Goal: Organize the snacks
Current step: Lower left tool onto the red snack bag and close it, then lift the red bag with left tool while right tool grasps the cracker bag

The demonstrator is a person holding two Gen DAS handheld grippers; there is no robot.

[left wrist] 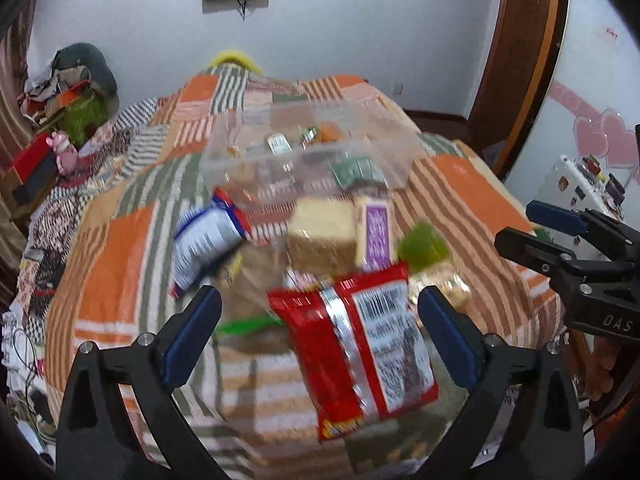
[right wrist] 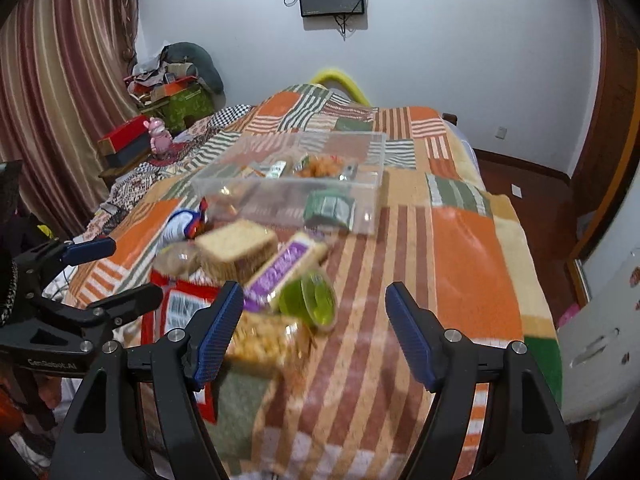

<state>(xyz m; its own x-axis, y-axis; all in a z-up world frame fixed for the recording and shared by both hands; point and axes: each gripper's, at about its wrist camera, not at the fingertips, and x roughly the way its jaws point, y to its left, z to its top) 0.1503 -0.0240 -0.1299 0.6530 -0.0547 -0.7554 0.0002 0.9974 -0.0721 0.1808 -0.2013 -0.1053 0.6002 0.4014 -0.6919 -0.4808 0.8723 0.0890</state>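
A heap of snacks lies on the patchwork bed cover (left wrist: 120,264): a red packet (left wrist: 360,344), a wrapped cake slice (left wrist: 324,236), a purple-labelled pack (left wrist: 376,236), a green jelly cup (left wrist: 424,244), a white-and-blue packet (left wrist: 204,244) and a bag of yellow crackers (right wrist: 264,340). Behind them stands a clear plastic box (left wrist: 308,160) holding a green packet (left wrist: 356,172) and a few small snacks. My left gripper (left wrist: 318,294) hovers wide open over the red packet, its pads not touching it. My right gripper (right wrist: 314,287) is open to the right of the heap, with nothing gripped.
To the left of the bed are a red box (right wrist: 128,136), a pink toy (right wrist: 160,134) and piled clutter by a striped curtain. A white cabinet (right wrist: 600,344) stands close on the right, with a wooden door (left wrist: 516,52) behind. The bed cover (right wrist: 460,264) right of the heap is bare.
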